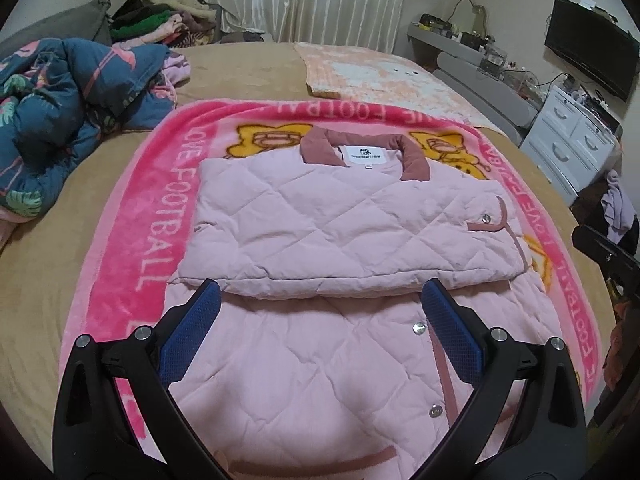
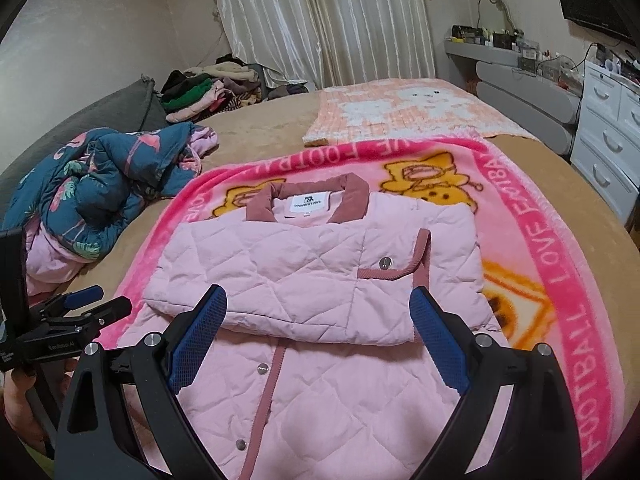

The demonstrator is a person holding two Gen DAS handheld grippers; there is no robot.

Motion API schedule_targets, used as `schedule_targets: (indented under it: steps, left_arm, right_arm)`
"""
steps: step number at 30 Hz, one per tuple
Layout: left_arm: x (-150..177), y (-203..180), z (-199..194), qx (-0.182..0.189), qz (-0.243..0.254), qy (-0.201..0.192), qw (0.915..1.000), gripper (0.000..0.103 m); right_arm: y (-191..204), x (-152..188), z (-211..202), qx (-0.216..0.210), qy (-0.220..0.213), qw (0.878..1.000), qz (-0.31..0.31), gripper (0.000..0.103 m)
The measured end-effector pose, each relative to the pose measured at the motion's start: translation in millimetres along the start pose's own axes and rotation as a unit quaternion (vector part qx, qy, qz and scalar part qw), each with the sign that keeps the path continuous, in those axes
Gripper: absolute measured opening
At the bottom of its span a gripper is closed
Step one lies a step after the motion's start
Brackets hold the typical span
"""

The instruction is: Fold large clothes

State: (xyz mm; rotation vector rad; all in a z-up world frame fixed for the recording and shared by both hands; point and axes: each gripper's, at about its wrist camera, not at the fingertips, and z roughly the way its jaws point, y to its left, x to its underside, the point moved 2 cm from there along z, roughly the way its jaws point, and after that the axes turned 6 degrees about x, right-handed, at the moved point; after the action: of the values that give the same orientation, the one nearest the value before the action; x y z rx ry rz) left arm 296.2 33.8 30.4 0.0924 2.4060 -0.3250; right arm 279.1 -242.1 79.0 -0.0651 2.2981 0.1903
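A pale pink quilted jacket (image 1: 340, 220) (image 2: 280, 264) with a dusty-rose collar lies face up on a bright pink football blanket (image 1: 160, 208) (image 2: 560, 264). Its sleeves are folded across the chest, forming a thick upper layer, and the snap-button front runs toward me. My left gripper (image 1: 322, 288) is open over the jacket's lower half, its blue pads near the folded layer's near edge. My right gripper (image 2: 318, 294) is likewise open there, holding nothing. In the right wrist view the left gripper (image 2: 116, 297) shows at the left edge, held by a hand (image 2: 20, 396).
The blanket lies on a tan bed (image 1: 240, 68). A crumpled blue floral garment (image 1: 60, 92) (image 2: 100, 184) lies at the left, a clothes pile (image 1: 160, 20) (image 2: 208, 88) behind it. A peach-and-white blanket (image 1: 380, 72) (image 2: 400, 112) covers the far side. White drawers (image 1: 568, 148) (image 2: 608, 140) stand at the right.
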Motion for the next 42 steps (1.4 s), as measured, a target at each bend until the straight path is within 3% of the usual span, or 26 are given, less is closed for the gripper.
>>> schedule_targets:
  steps: [22,42]
  left_arm:
    - [16,-21,-74,0.012,0.010,-0.051,0.9986,0.094]
    - [67,-17,-108,0.005,0.006,-0.057,0.9983,0.094]
  right_arm:
    - [8,8,-90,-0.027,-0.048,0.998,-0.016,0.092]
    - [-3,42,-141,-0.028,-0.065,0.997,-0.019,0.099]
